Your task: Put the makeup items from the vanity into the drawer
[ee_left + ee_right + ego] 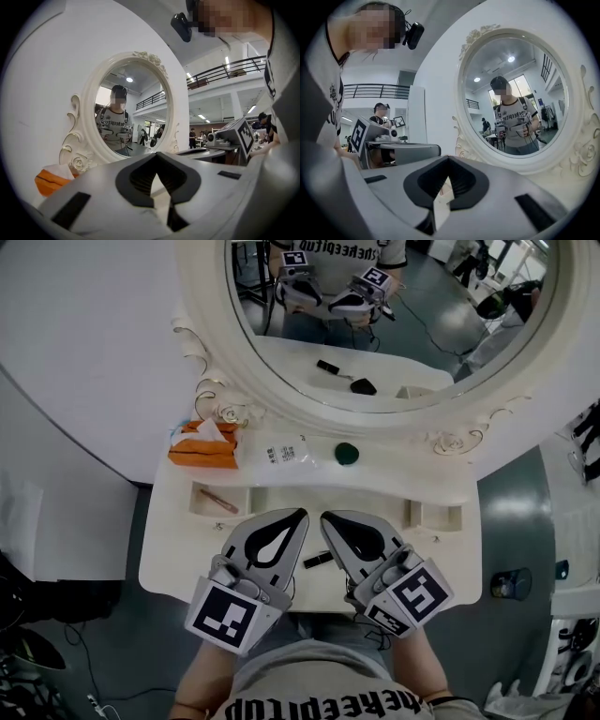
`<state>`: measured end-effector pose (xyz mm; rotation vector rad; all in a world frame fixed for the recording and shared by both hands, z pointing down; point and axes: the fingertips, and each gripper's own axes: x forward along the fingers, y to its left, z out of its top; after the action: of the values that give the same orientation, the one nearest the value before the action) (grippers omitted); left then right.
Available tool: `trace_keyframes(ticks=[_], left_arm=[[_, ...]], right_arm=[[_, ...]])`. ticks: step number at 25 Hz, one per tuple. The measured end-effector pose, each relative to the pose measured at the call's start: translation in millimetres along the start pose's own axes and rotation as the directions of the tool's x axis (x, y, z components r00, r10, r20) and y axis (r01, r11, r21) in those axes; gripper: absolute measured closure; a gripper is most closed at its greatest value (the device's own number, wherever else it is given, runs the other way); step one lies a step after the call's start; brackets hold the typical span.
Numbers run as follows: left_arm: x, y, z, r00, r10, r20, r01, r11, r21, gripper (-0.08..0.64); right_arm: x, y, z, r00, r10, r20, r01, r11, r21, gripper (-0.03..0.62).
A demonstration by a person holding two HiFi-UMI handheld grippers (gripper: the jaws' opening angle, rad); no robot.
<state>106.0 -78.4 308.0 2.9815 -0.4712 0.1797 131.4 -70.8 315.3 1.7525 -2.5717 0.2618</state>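
Closed grippers below the mirror
Head view: left gripper (298, 517) and right gripper (328, 518) hover below the mirror (394, 315); green compact (347, 454) just under its frame. Left gripper view: jaws pinched together, empty; right gripper view: likewise. Spread them before descending, I'd judge.

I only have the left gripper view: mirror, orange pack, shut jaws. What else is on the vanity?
Observer: In the head view, a dark round compact sits at the base of the mirror, beside a clear packet.
Operator: Anything near the grippers?
Observer: A small black item shows between the left gripper and right gripper.
Operator: Right one holding anything?
Observer: No; the right gripper view shows its jaws shut and empty.
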Motion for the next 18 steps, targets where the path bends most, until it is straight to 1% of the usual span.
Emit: trace_keyframes(ticks=[9, 14, 18], left_arm=[[13.8, -33.9, 5.7, 0.999, -0.041, 0.002, 0.041, 0.999, 0.015, 0.545], [17.9, -47.2, 7.7, 0.999, -0.050, 0.006, 0.050, 0.998, 0.022, 0.545], [19.7, -56.0, 10.2, 0.999, -0.054, 0.010, 0.053, 0.998, 0.028, 0.545]], right_arm=[[-34.2, -7.9, 13.7, 0.999, -0.020, 0.049, 0.020, 1.000, -0.002, 0.580], [-50.4, -13.7, 19.6, 0.996, -0.048, 0.076, 0.048, 0.999, -0.002, 0.581], [-60.0, -12.5, 24.3, 0.995, -0.044, 0.092, 0.045, 0.999, -0.013, 0.581]])
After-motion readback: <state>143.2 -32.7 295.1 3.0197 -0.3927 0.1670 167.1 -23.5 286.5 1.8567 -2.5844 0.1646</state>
